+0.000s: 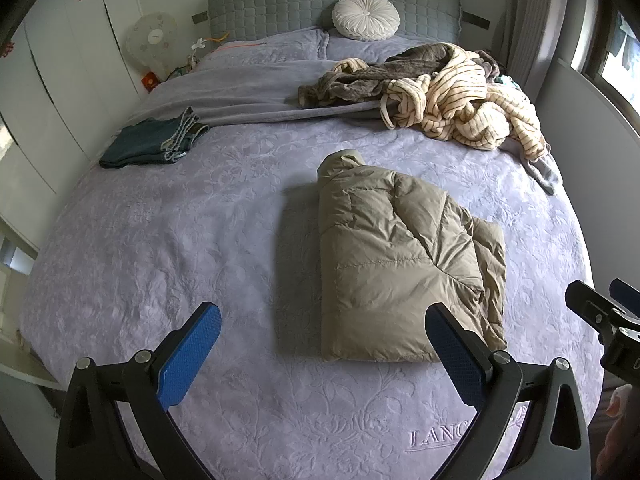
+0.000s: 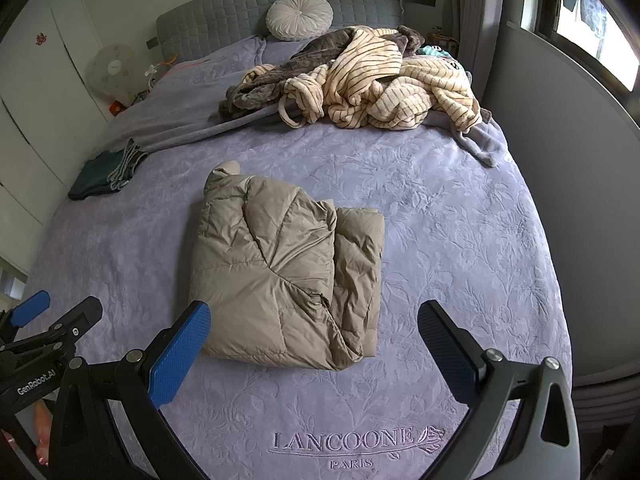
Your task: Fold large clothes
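Hovering over the lavender embossed bedspread [image 1: 160, 240], the left gripper [image 1: 324, 344] has its blue-padded fingers [image 1: 192, 352] spread wide and holds nothing; the folded khaki quilted down jacket [image 1: 400, 264] lies on the bed just beyond its right finger, apart from both pads. From the right wrist view, the right gripper [image 2: 314, 344] is likewise wide open and empty, with the jacket [image 2: 280, 276] flat between and beyond its fingers, near the left one.

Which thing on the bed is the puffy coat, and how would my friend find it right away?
Start at the big bed with the lavender cover. In its middle, nearest the grippers, lies the puffy coat, folded into a thick block. It is plain tan and quilted, unlike the striped heap of clothes near the headboard or the flat dark folded jeans at the left edge.
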`<state>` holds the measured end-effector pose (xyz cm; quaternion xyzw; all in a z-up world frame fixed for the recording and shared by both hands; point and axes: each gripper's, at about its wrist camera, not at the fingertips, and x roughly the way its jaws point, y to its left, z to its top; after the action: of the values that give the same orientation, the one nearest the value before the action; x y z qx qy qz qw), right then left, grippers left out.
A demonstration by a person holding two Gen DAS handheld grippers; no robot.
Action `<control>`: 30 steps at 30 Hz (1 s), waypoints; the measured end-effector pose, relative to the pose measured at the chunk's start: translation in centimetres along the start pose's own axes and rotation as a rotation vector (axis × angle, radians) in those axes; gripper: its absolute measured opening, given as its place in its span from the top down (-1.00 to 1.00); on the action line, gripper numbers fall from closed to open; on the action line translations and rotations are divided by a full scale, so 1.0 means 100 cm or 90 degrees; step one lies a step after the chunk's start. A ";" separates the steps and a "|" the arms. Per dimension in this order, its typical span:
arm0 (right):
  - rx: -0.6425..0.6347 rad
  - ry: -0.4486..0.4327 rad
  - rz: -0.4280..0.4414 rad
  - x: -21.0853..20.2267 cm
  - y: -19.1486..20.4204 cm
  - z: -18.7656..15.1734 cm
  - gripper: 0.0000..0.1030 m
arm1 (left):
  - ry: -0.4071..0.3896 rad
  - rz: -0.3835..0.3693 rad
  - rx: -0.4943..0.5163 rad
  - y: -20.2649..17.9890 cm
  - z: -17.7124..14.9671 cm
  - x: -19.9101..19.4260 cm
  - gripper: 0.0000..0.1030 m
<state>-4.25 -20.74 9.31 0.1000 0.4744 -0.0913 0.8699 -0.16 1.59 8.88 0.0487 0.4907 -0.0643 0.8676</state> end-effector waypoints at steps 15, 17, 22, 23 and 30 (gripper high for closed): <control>-0.001 0.001 0.001 0.000 -0.001 0.001 -0.99 | 0.001 0.000 -0.001 0.000 0.001 0.000 -0.98; 0.000 0.001 0.001 0.000 0.000 0.001 -0.99 | 0.001 0.000 -0.001 0.000 0.000 0.000 -0.98; 0.000 0.001 0.001 0.000 0.000 0.001 -0.99 | 0.002 0.001 -0.001 0.000 0.001 0.000 -0.98; 0.000 0.001 0.000 0.000 0.000 0.001 -0.99 | 0.001 0.000 0.000 0.000 0.001 0.001 -0.98; 0.000 0.002 0.001 0.000 0.000 0.001 -0.99 | 0.000 0.000 0.001 0.001 0.001 0.001 -0.99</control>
<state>-4.14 -20.74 9.33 0.1009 0.4759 -0.0904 0.8690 0.00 1.61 8.90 0.0494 0.4908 -0.0647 0.8675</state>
